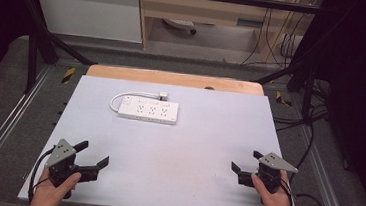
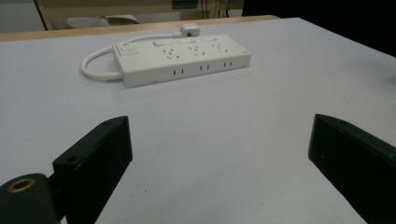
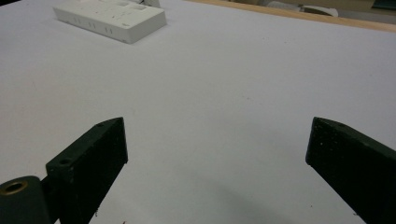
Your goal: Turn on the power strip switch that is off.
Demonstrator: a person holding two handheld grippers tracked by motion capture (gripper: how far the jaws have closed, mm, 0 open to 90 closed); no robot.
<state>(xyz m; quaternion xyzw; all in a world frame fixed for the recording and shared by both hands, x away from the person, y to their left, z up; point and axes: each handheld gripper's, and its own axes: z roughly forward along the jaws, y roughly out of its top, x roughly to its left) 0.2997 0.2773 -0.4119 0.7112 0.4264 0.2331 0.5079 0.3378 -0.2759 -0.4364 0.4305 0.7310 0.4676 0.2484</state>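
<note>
A white power strip (image 1: 148, 110) lies on the far middle of the white table top (image 1: 176, 152), its short cord looped to the left and its plug (image 1: 162, 95) resting behind it. In the left gripper view the power strip (image 2: 182, 58) lies ahead of the wide-apart jaws. The right gripper view has the power strip (image 3: 109, 17) at its top left. My left gripper (image 1: 92, 153) is open near the front left corner, nothing between its jaws. My right gripper (image 1: 246, 160) is open near the front right edge, also holding nothing.
A wooden strip (image 1: 173, 79) borders the table's far edge. Black frame legs (image 1: 38, 45) stand at both far corners. Cables (image 1: 313, 144) trail on the floor at the right. A wooden cabinet (image 1: 204, 9) stands behind.
</note>
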